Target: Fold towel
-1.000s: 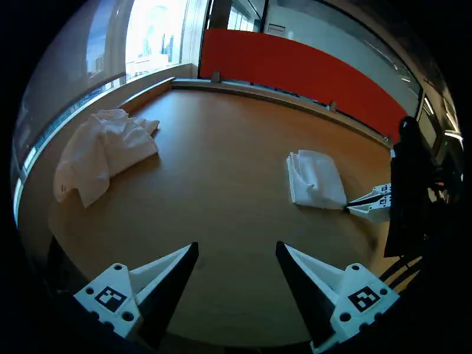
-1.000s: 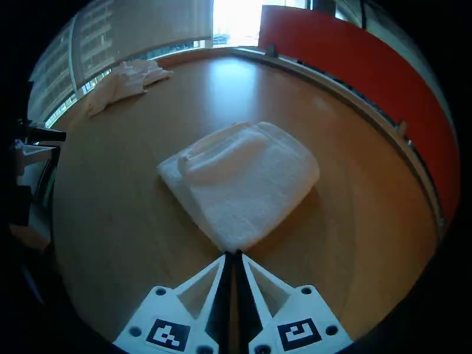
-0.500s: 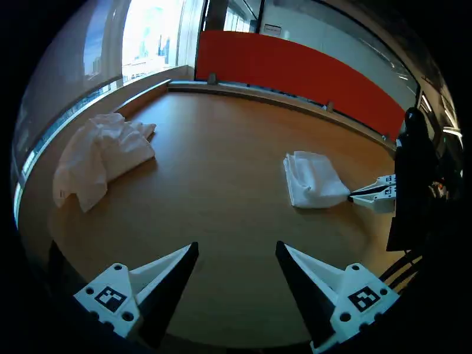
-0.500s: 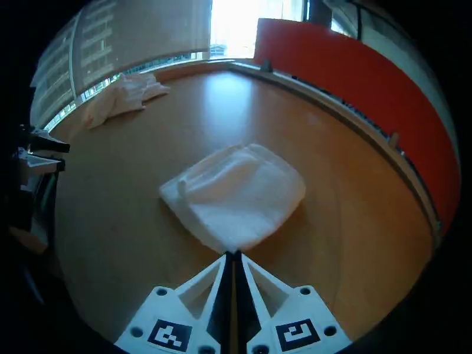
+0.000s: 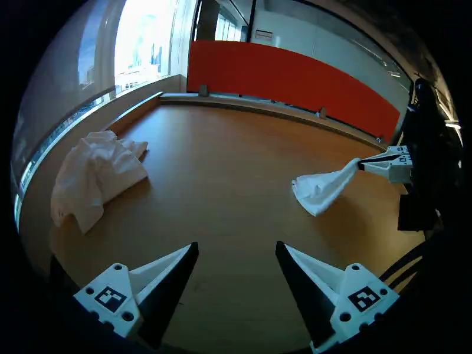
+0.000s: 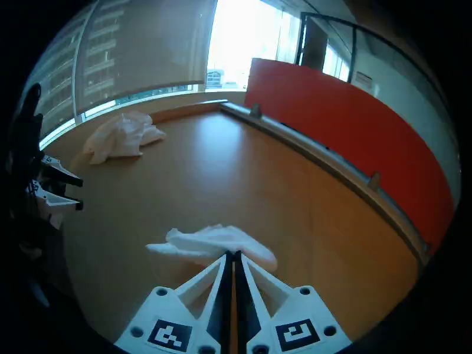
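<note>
The right gripper had its jaws pressed together with no gap between them, pinching one corner of the white towel. In the left gripper view that corner was held up off the wooden table, while the rest of the towel drooped down at a slant, its lower end at the table top. The left gripper hovered low over the near part of the table with its jaws spread wide and nothing between them, well apart from the towel. Farther off, near the window-side edge of the table, lay a heap of crumpled white towels. A long red partition stood along the table's far edge, and bright windows rose behind it.
</note>
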Tool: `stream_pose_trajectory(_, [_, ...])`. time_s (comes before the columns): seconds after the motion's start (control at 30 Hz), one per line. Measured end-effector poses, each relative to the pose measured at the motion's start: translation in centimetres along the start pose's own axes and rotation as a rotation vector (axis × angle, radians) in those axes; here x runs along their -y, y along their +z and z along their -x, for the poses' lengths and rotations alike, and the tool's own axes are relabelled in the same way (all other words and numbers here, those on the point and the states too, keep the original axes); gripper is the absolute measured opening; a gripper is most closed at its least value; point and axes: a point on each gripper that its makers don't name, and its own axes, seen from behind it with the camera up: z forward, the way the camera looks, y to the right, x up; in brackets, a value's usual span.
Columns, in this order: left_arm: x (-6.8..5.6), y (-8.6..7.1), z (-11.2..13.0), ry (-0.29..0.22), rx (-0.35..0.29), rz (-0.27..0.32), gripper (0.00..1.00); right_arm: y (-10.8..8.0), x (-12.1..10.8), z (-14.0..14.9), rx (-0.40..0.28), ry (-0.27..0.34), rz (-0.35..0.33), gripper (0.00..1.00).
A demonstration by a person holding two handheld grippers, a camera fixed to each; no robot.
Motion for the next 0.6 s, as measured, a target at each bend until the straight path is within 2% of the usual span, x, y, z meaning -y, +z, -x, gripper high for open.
stream_pose_trajectory(0.2, [-0.9,0.3,-1.2,0.019,-0.013,0.019,0.97,-1.8,-1.1,-2.3,-0.045,-0.003,0.020,0.02])
stream_pose_trajectory(0.6, [-2.8,1.2,-2.7,0.031,-0.024,0.061,0.97,-5.5,-4.1,-3.5,-0.087,0.035,0.066,0.02])
